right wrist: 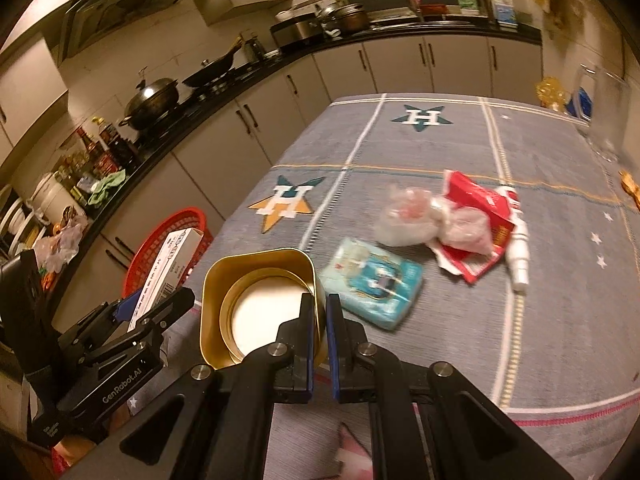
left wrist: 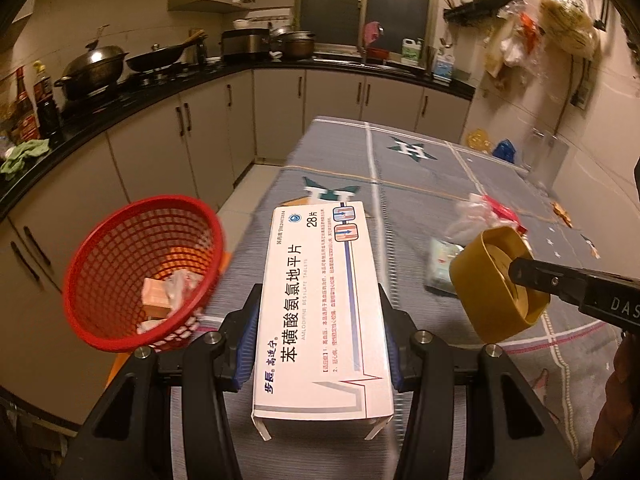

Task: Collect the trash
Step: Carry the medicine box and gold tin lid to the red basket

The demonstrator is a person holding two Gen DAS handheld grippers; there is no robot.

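My left gripper is shut on a white medicine box with Chinese print, held above the table's left edge beside the red mesh basket. The basket holds crumpled paper and a small carton. My right gripper is shut on the wall of a gold tin, lifted over the table; it also shows in the left wrist view. The medicine box and the basket show at the left of the right wrist view.
On the grey star-patterned tablecloth lie a teal tissue pack, clear crumpled plastic bags, a red wrapper and a small white bottle. Kitchen counters with pots run along the left and back.
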